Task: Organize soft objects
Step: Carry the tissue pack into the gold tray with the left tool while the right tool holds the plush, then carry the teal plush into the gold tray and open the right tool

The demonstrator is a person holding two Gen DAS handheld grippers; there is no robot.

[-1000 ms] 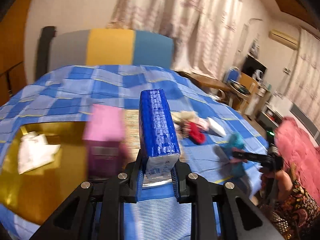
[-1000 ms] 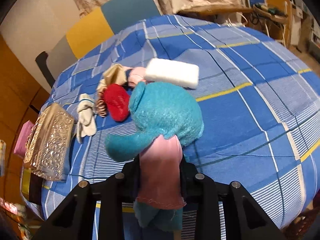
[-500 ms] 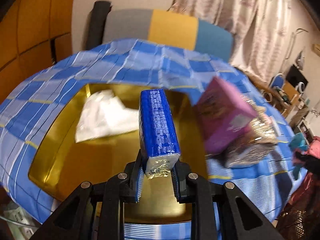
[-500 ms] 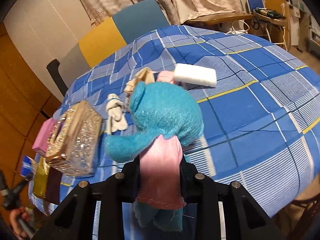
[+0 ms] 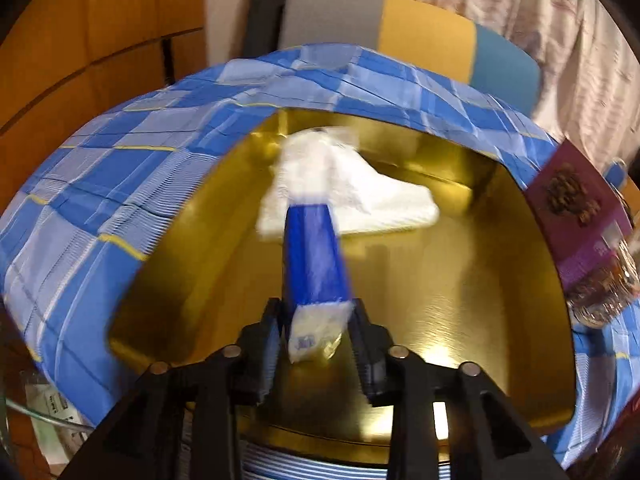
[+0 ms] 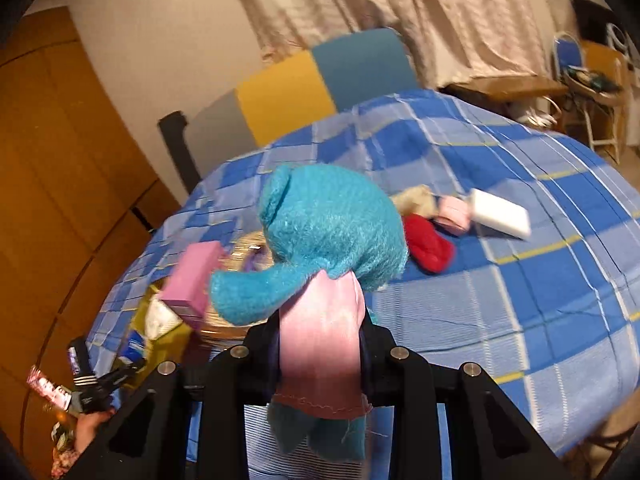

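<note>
The left gripper (image 5: pixel 318 334) clamps a blue tissue pack (image 5: pixel 314 264) that points out over the gold tray (image 5: pixel 460 292), toward a white cloth (image 5: pixel 360 196) at the far end. The right gripper (image 6: pixel 320 354) grips a teal plush toy (image 6: pixel 332 224) by its pink-clad body, head forward, above the checked tablecloth (image 6: pixel 520 300).

One plush toy (image 6: pixel 332 228) (teal), one tray (image 5: pixel 480 292)

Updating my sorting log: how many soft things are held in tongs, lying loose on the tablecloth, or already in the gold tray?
Held in tongs: 2, blue pack, teal plush
Loose on tablecloth: 4, red, pink, cream, white sponge
In gold tray: 1, white cloth
Total: 7
</note>
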